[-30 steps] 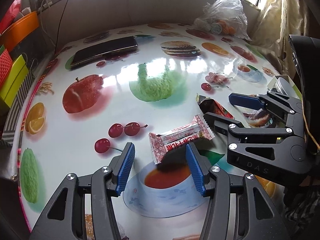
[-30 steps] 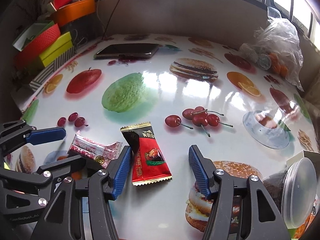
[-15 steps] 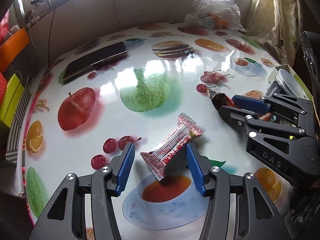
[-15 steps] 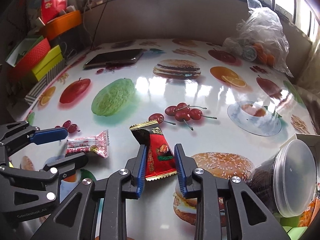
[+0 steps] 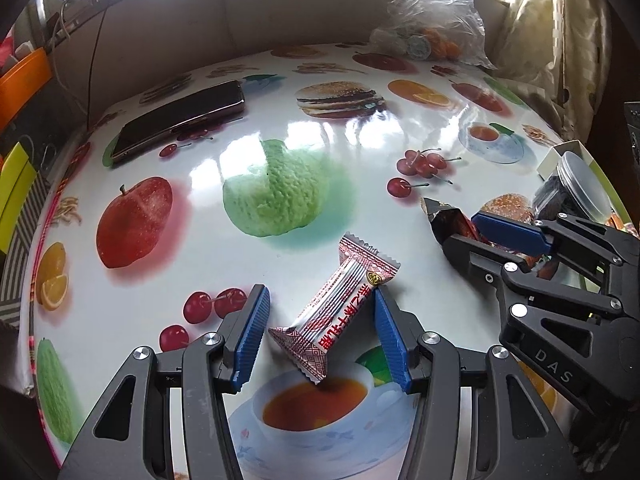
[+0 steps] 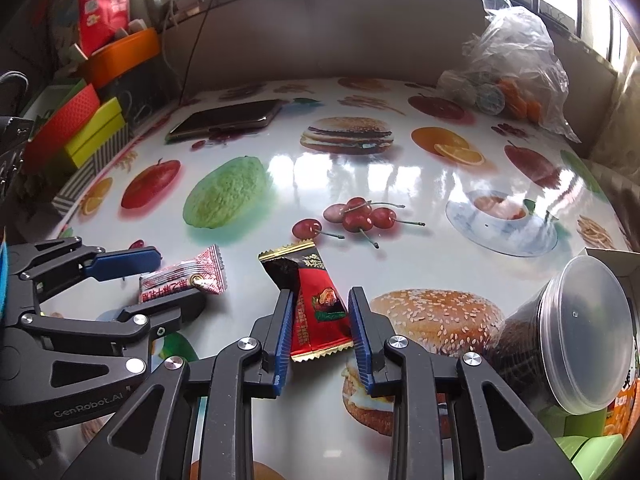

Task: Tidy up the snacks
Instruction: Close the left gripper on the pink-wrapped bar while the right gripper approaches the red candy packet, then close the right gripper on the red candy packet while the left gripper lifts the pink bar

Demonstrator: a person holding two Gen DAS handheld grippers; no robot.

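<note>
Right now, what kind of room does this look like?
Probably a home dining corner by a window: a table under a glossy food-print cover, a phone lying on it, a plastic bag of small snacks at the back, and coloured boxes stacked alongside.

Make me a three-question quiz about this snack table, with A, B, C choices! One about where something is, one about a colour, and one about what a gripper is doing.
1. Where does the phone lie?
A. On the table, beyond both grippers. B. Inside a drawer. C. On a chair.
2. What colour are the fingers?
A. Yellow. B. Blue. C. Pink.
3. What is the right gripper doing?
A. Hanging open over nothing. B. Pushing the phone. C. Gripping the red-and-black snack.
Answers: A, it lies flat near the table's far left edge; B, both pairs are blue; C, its fingers have just closed and press the packet's sides.
</note>
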